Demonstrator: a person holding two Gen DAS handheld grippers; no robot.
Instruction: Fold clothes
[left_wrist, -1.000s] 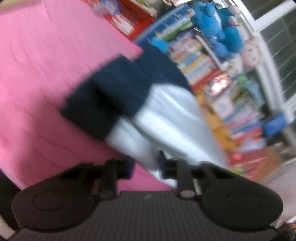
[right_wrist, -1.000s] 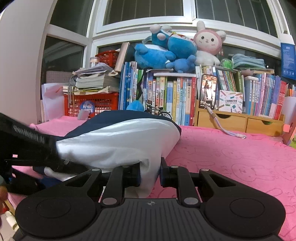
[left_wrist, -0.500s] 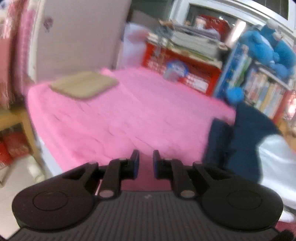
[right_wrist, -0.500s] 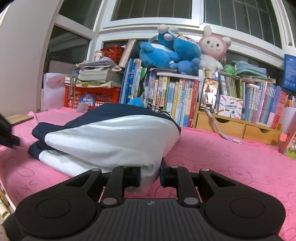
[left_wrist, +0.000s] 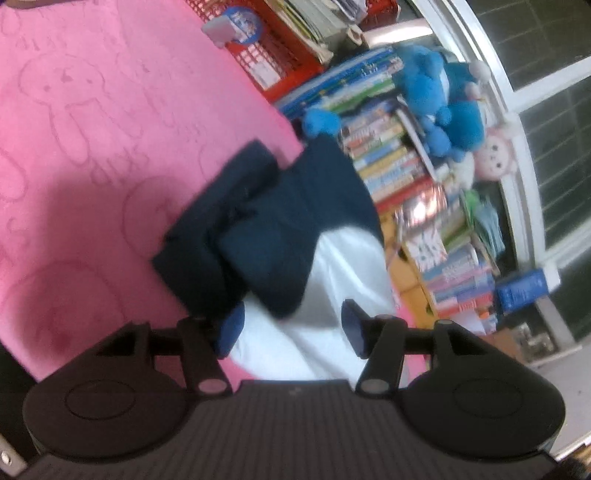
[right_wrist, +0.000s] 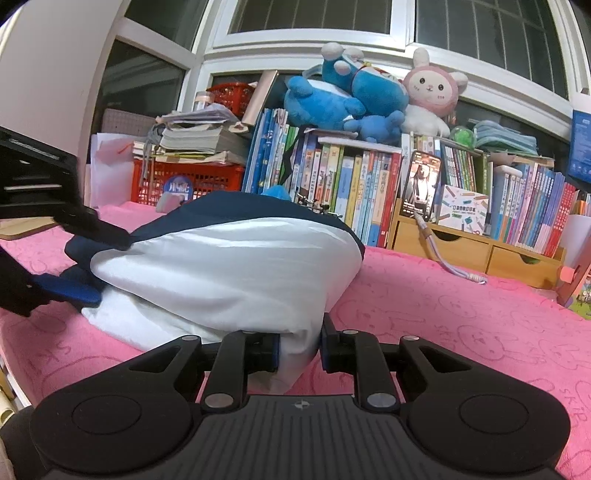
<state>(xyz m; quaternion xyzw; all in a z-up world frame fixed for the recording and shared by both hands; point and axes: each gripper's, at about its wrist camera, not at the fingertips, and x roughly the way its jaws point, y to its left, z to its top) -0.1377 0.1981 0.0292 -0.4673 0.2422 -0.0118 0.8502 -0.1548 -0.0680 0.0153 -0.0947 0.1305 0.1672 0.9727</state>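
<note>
Looking, left wrist: left gripper (left_wrist: 291, 328), jaws just opened wide, straddles the near white edge of the folded navy-and-white garment (left_wrist: 280, 236) on the pink cover (left_wrist: 85, 122).
Right wrist: right gripper (right_wrist: 298, 349) pinches the garment's near white corner; books (right_wrist: 354, 184) far behind.

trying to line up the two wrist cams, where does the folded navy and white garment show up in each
Left wrist view: the garment fills the centre, tilted, its white end running down between the open left gripper.
Right wrist view: it lies left of centre on the pink cover, its white corner pinched in the right gripper.
Shared landmark: the blue plush toys on top of the books.
</note>
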